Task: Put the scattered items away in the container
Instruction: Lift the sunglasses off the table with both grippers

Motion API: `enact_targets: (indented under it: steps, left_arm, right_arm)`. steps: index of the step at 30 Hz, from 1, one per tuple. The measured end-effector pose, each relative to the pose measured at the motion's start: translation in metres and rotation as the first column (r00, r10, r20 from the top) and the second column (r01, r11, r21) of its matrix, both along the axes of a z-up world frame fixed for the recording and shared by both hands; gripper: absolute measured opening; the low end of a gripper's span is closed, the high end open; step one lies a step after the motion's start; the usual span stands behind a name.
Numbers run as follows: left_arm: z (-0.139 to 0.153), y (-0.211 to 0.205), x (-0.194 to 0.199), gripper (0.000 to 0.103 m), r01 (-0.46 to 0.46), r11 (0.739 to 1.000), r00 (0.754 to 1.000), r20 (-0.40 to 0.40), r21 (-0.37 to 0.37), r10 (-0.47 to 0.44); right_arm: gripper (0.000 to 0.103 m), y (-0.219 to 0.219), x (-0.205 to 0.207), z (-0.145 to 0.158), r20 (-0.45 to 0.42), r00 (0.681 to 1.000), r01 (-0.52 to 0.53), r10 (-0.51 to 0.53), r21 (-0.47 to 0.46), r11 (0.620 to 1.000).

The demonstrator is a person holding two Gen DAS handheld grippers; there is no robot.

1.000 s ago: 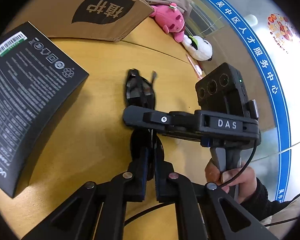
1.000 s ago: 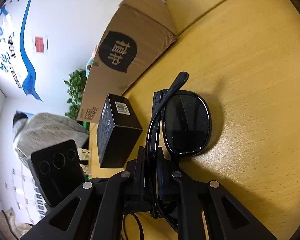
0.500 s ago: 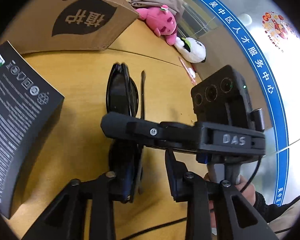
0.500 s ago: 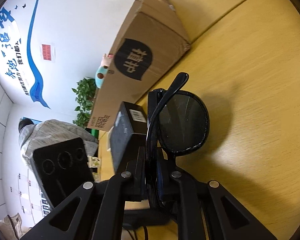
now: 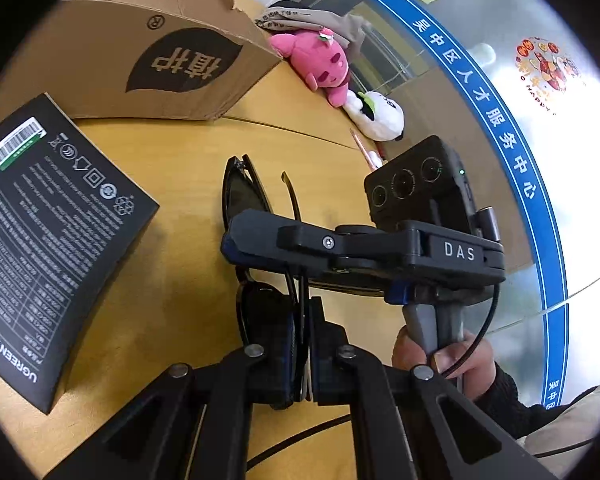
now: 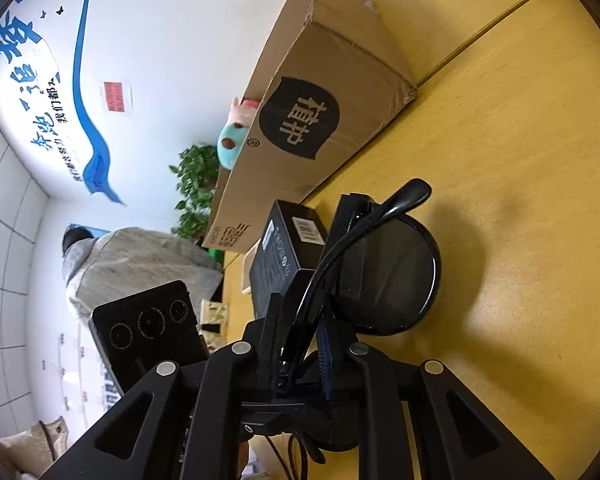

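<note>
Office: service-centre wall lettering (image 5: pixel 496 120), wooden desk (image 5: pixel 180 184).

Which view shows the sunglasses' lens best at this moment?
The right wrist view: one dark lens of the sunglasses shows nearly face-on, with a temple arm curving across. The left wrist view catches the sunglasses edge-on, partly hidden behind the right gripper.

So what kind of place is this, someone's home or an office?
Probably an office or public service centre, not a home. A blue banner with Chinese lettering runs along a glass wall, a mural with slogans covers another wall, and the work happens on a wooden table.
</note>
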State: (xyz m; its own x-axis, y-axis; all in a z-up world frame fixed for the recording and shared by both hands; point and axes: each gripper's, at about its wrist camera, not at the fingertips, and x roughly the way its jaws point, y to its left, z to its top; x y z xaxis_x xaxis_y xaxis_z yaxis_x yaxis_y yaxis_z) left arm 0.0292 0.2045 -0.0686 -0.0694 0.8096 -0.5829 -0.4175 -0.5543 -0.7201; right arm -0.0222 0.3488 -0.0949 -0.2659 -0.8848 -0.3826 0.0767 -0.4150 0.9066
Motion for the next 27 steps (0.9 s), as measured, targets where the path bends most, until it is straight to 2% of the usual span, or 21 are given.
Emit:
enact_targets:
  steps: [6,14,16,19,20,21,22,24,27]
  left_arm:
    - [0.003,-0.006,-0.003,0.005,-0.018,1.000,1.000,0.001,0.011,0.018]
    - [0.014,-0.009,-0.005,0.006,-0.026,0.999,1.000,-0.012,0.044,0.027]
    - [0.014,-0.010,-0.005,0.006,-0.029,0.998,1.000,-0.010,0.048,0.029]
    - [0.011,-0.011,-0.004,0.006,-0.031,0.998,1.000,0.007,0.063,0.031]
    - [0.011,-0.011,-0.003,0.006,-0.028,0.997,1.000,0.008,0.066,0.027]
    - [0.011,-0.011,-0.002,0.006,-0.026,0.997,1.000,-0.001,0.068,0.026]
    - [0.013,-0.011,0.000,0.006,-0.019,0.997,1.000,-0.006,0.075,0.020]
    - [0.015,-0.010,0.001,0.006,-0.013,0.997,1.000,-0.016,0.074,0.015]
    - [0.012,-0.012,0.002,0.006,-0.011,0.996,1.000,-0.015,0.086,0.012]
  right_arm:
    - [0.017,0.003,-0.006,-0.016,0.080,0.997,-0.006,0.016,-0.126,0.992]
    - [0.019,0.009,-0.006,-0.018,0.159,0.987,0.015,0.020,-0.215,0.976]
    - [0.025,0.012,-0.005,-0.020,0.183,0.983,0.024,0.020,-0.234,0.972]
    - [0.051,0.011,-0.003,-0.017,0.206,0.978,0.036,0.018,-0.260,0.965]
    - [0.065,0.011,-0.001,-0.016,0.211,0.977,0.043,0.017,-0.274,0.961]
    - [0.071,0.009,0.002,-0.013,0.219,0.976,0.048,0.020,-0.301,0.952]
    - [0.082,0.009,0.003,-0.012,0.224,0.974,0.047,0.024,-0.307,0.950]
    - [0.088,0.009,0.008,-0.008,0.224,0.975,0.065,0.006,-0.307,0.950]
    - [0.089,0.008,0.011,-0.003,0.200,0.980,0.058,0.000,-0.289,0.956]
